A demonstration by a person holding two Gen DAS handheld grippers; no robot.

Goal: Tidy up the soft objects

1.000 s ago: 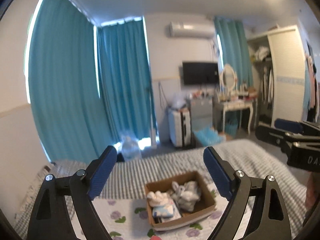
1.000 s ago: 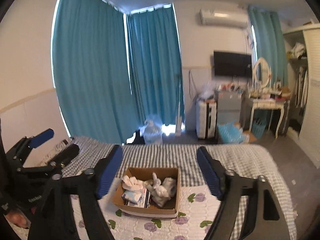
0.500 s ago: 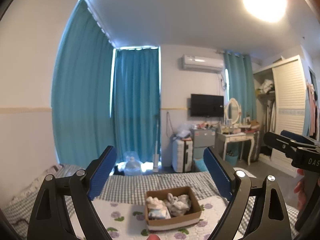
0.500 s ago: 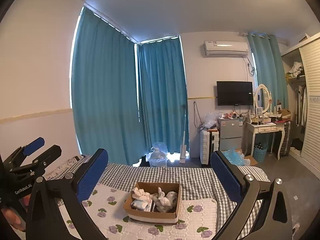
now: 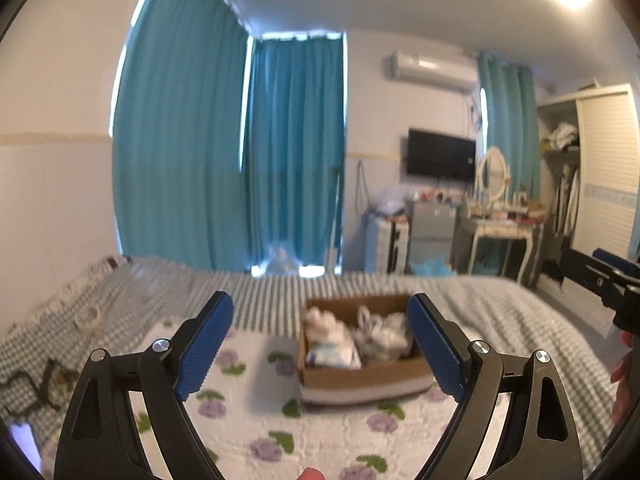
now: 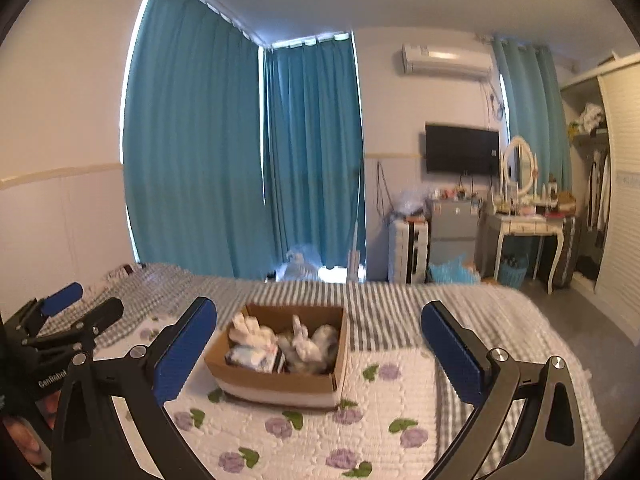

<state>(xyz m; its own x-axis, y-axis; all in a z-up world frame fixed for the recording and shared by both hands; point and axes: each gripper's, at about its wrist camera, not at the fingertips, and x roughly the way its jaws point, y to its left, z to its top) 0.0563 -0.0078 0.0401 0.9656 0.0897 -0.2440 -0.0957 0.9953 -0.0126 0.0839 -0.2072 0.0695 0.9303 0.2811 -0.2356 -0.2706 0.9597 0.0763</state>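
An open cardboard box [image 5: 360,376] sits on the flowered quilt in the middle of the bed. Inside it lie a white plush bundle [image 5: 324,320], a grey-white bunny [image 5: 368,332] and a flat packet [image 6: 252,356]. My left gripper [image 5: 320,304] hovers in front of the box, open, with nothing between its blue pads. My right gripper [image 6: 319,306] hangs beside it, open wide and empty, facing the same box [image 6: 280,384]. Each gripper also shows at the edge of the other's view: the right gripper [image 5: 600,276] and the left gripper [image 6: 60,312].
The bed has a grey checked cover [image 6: 400,312] under a white flowered quilt [image 6: 304,432]. A roll of tape [image 5: 90,316] lies on the cover at the left. Teal curtains, a small fridge, a white dressing table [image 6: 524,224] and a wardrobe stand beyond the bed's far end.
Since half a second ago both grippers have come down toward the bed, and the box looks larger and nearer. The right jaws stand wider than a second ago.
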